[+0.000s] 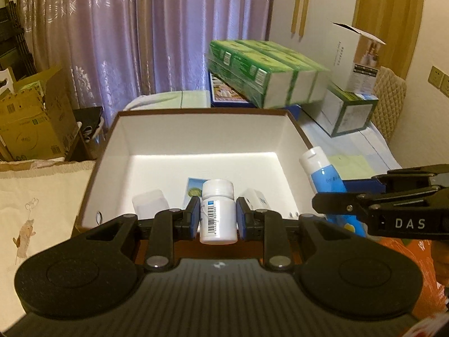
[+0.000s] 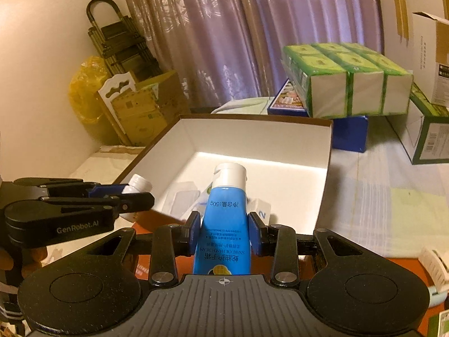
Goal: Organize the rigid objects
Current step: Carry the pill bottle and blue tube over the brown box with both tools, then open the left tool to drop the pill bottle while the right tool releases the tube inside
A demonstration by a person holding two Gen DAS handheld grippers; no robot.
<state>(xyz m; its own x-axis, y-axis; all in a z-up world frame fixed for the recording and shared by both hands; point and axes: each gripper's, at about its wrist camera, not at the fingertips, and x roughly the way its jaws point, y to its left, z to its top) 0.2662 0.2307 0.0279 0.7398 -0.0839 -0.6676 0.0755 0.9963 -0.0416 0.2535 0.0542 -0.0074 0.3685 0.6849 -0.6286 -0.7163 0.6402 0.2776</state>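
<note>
We hold a white pill bottle (image 1: 217, 210) upright in the left gripper (image 1: 218, 219), its blue pads clamped on the labelled body just below the cap. The bottle hangs over the near wall of the open cardboard box (image 1: 196, 129), brown outside and white inside. In the right gripper (image 2: 224, 231) we hold a blue hand cream tube (image 2: 226, 216), pinched across its middle with the white cap pointing forward, toward the box. From the left camera the tube (image 1: 322, 171) sits just to the right of the box's right wall.

Inside the box we already see a few things on the floor near the front wall: a clear plastic container (image 1: 150, 202), a small white box (image 1: 256, 198) and a card with a green picture (image 1: 193, 189). Their exact edges are partly hidden by our grippers.

We judge this to be the carrying step, with both items on their way to being dropped in. The next move calls for bringing each gripper past the rim, lowering over a bare patch of the floor clear of what lies there, and only then letting go, so the bottle stands or lies without knocking its neighbours.
</note>
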